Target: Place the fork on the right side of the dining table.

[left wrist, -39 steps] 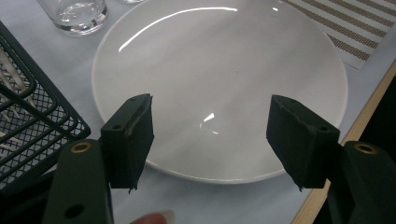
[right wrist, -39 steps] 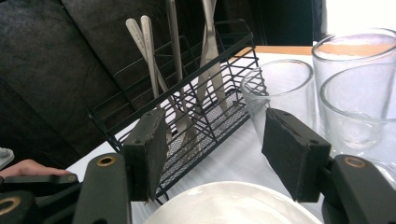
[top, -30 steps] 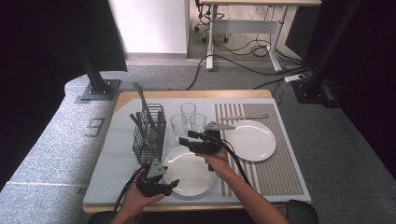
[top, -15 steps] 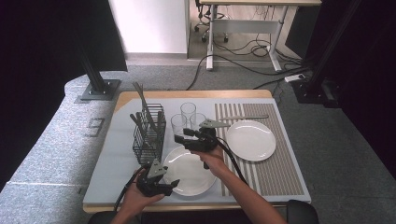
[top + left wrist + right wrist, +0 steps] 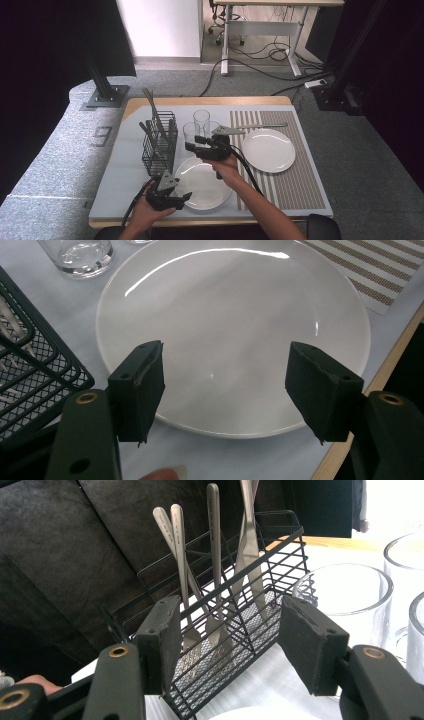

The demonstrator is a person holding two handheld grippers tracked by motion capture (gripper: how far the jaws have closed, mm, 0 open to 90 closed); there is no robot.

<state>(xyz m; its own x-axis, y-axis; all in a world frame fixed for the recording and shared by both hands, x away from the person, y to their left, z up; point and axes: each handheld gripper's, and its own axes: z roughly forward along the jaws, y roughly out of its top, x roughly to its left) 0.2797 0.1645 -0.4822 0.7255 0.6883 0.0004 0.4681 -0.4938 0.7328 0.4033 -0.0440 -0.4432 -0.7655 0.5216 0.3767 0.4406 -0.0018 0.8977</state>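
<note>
While the left claw (image 5: 186, 196) idles apart beside the near plate (image 5: 202, 182), right claw (image 5: 191, 143), closing but empty, faces the caddy (image 5: 159, 142): best aligned on one cutlery handle (image 5: 214, 540) before pinching.

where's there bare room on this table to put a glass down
Free: the pale mat left of the wire cutlery basket, and the striped mat below the right plate. Crowded: around the glasses and the near plate.
</note>
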